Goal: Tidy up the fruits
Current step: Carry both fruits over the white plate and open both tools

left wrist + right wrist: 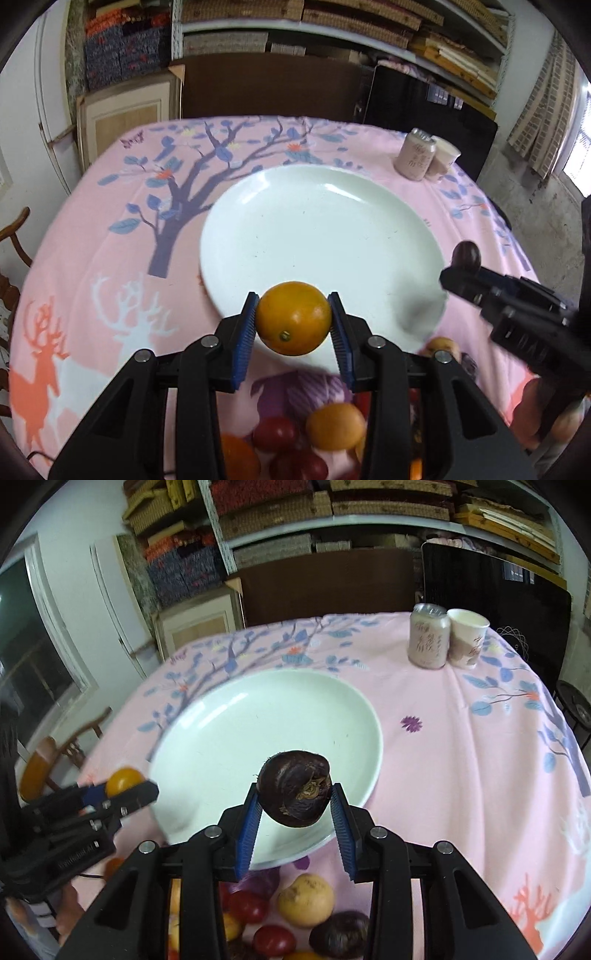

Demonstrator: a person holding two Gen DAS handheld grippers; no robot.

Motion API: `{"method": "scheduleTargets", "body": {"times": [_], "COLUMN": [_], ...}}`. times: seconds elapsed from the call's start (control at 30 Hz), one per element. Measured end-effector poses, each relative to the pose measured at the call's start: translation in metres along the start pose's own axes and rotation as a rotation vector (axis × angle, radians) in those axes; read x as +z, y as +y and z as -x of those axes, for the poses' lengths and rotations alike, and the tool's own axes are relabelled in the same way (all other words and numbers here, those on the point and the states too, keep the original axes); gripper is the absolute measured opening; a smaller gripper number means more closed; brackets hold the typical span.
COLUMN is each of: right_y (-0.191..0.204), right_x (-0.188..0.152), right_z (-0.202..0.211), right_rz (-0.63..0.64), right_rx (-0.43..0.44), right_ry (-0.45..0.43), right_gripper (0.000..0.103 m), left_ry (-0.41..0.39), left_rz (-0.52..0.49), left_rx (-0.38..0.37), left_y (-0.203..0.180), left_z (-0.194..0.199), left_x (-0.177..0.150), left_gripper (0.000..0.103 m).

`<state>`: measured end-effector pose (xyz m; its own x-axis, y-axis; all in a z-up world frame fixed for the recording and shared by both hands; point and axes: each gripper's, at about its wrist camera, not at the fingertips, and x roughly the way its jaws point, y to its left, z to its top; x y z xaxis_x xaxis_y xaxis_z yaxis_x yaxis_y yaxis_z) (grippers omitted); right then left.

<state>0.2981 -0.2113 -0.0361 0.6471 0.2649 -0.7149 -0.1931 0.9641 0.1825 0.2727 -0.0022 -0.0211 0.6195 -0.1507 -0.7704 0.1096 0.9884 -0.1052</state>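
We hold the orange [293, 318] and dark fruit [294, 788] in clamped jaws; the plate [258, 206] lies at 12 o'clock.

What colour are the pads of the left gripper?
Blue, ribbed pads, clearest in the left wrist view.

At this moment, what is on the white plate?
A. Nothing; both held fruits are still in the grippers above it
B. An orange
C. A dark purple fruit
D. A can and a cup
A: the plate is bare, the orange is clamped in the left gripper, and the dark fruit is clamped in the right gripper.
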Motion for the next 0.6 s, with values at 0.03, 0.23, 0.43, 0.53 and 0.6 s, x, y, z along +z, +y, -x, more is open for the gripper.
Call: {"method": "scheduleTargets", "body": {"times": [0.03, 0.23, 0.43, 0.53, 0.6], "right_y": [0.001, 0.004, 0.000, -0.003, -0.005], "right_x": [-0.001, -0.005, -0.004, -0.005, -0.006], "right_z": [-0.006, -0.017, 0.003, 0.019, 0.028], "right_rz": [0.014, 0.035, 0.018, 0.009, 0.006], "right_rx": [-0.012, -0.018, -0.020, -0.016, -0.030], "right_ry": [0.011, 0.012, -0.056, -0.103, -0.131], "right_gripper": [0.038, 0.074, 0.074, 0.080, 0.082], "left_ry": [0.016, 0.044, -0.014, -0.034, -0.050], "left_rz": [-0.002, 0.012, 0.032, 0.042, 0.035], "left_rx": [0.007, -0.009, -0.008, 0.013, 0.039], "left_y": [0.000, 0.006, 0.011, 0.014, 0.015], "left_z": [-0.009, -0.021, 0.001, 0.011, 0.020], "left_x": [0.000, -0.002, -0.001, -0.005, -0.010], "left_gripper": [0.037, 0.060, 0.072, 0.077, 0.079]}}
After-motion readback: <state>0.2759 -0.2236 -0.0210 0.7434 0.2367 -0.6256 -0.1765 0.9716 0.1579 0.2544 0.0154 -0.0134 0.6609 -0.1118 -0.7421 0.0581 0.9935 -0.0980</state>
